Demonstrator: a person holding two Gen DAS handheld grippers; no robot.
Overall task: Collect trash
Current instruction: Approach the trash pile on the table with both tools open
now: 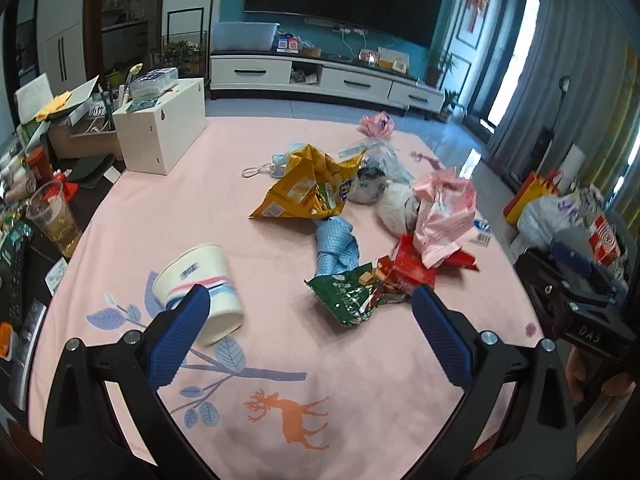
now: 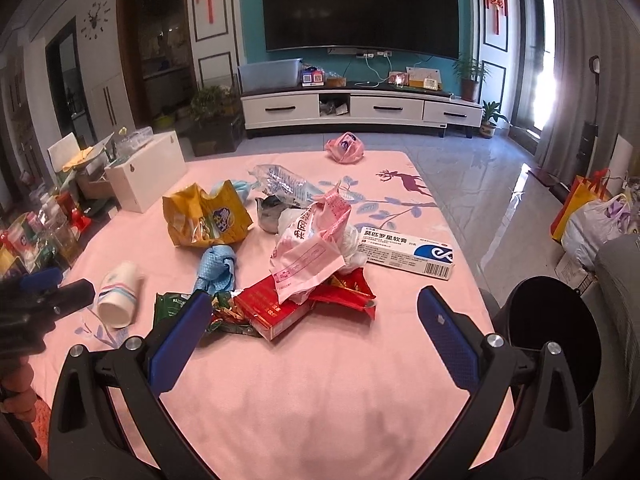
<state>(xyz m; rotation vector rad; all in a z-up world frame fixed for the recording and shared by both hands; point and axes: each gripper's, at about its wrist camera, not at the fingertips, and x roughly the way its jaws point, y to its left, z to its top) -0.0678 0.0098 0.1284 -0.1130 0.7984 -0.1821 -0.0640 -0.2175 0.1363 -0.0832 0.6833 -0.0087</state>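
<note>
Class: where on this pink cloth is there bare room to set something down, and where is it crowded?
Bare: the near strip of cloth between the open right tongs and the red box; also between cup and yellow bag. Crowded: the wrapper heap at centre.

Home living room: wall television (image 2: 360, 6) above cabinet (image 2: 360, 110).

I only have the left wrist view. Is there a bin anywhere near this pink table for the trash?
Observer: Yes, a round black bin stands off the pink tablecloth's near right corner, beyond the right gripper.
Operator: What is that white thing behind the pink plastic bag?
Observer: A flat white and blue medicine carton, lying right of the pink plastic bag.
Operator: Is the right gripper holding anything?
Observer: No, its jaws stand wide open and hold nothing.
</note>
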